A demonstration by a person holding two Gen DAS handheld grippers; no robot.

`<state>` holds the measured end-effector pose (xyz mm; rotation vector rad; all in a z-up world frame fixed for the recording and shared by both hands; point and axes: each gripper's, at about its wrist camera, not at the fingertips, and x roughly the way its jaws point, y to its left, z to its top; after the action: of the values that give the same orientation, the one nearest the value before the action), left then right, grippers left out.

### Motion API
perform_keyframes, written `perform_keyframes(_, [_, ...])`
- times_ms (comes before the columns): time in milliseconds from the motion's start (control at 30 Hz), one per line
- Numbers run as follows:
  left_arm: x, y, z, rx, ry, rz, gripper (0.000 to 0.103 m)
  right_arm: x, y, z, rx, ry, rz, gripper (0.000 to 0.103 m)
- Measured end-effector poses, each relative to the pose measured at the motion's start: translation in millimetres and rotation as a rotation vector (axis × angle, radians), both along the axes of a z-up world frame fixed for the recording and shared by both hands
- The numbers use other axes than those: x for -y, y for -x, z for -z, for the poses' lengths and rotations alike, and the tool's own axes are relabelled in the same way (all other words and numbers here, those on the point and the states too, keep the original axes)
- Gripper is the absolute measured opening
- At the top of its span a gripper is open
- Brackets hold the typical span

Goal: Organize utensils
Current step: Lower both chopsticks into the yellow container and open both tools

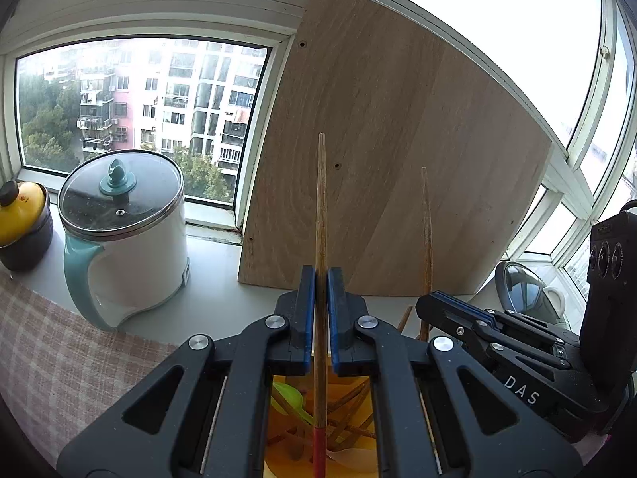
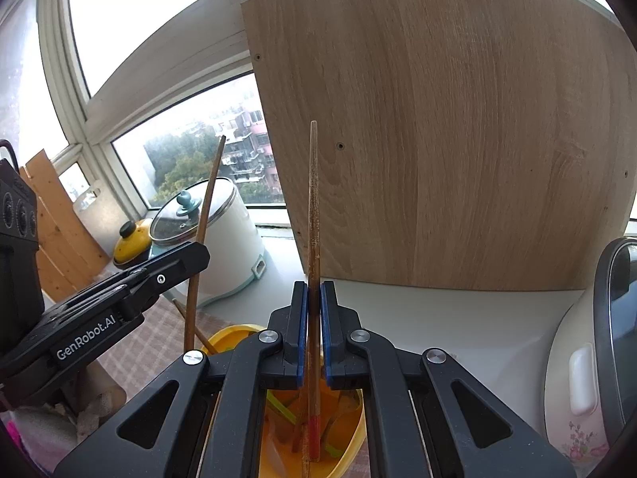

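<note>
Each gripper holds one slim, round wooden chopstick with a red-painted butt, tip pointing up toward a pale wood-grain board. The left gripper has its blue-padded jaws clamped on its chopstick; the right gripper is clamped likewise on the other chopstick. Both hang above a glossy yellow bowl of more utensils on the surface. A white kettle with a glass lid stands by the window.

Two chopsticks are held upright before the wooden board; two lidded pots are counted left of it
</note>
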<state>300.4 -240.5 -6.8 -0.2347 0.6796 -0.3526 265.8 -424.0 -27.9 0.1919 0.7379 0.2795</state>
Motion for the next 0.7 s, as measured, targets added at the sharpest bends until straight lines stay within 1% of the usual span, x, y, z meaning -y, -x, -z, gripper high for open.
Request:
perform_keyframes(233, [-1, -3, 4, -0.004, 0.002, 0.002, 0.004, -5, -9, 2, 0.009, 0.029, -0.009, 0.005])
perform_keyframes(700, [-6, 3, 10, -0.014, 0.017, 0.008, 0.004, -8, 3, 16, -0.002, 0.045, -0.041, 0.005])
